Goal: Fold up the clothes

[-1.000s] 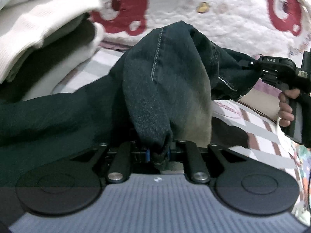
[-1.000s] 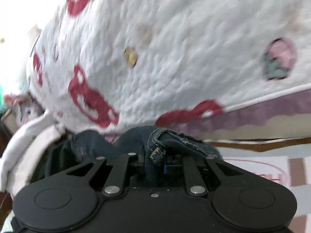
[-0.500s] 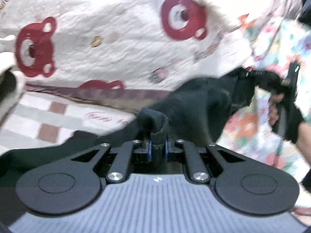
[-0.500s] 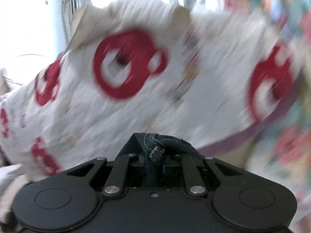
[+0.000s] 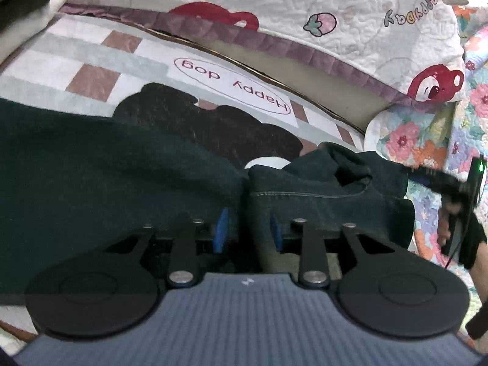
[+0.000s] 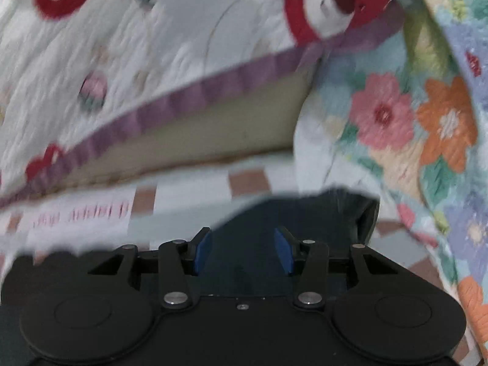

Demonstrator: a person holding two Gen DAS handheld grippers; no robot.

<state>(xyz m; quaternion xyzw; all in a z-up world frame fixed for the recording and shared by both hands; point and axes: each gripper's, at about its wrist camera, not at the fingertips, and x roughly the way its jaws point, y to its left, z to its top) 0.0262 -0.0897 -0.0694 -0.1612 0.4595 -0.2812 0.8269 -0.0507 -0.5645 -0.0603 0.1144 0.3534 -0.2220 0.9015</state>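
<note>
Dark blue jeans (image 5: 320,189) lie on the checked rug (image 5: 91,58), stretched from the left edge to the right. My left gripper (image 5: 247,231) is open, its blue pads apart with a fold of denim lying loose between them. My right gripper (image 6: 242,251) is open just above the jeans (image 6: 274,213), with dark denim under its blue pads. The right gripper also shows at the right edge of the left wrist view (image 5: 451,189), at the far end of the jeans.
A white quilt with red bears (image 5: 274,6) hangs over a mattress edge behind the rug. A floral quilt (image 5: 427,140) lies at the right. Folded light clothes (image 5: 21,3) are stacked at the top left.
Both grippers swung the jeans to the right and lowered them onto the rug. Both were shut on denim before; both have opened and let go.
</note>
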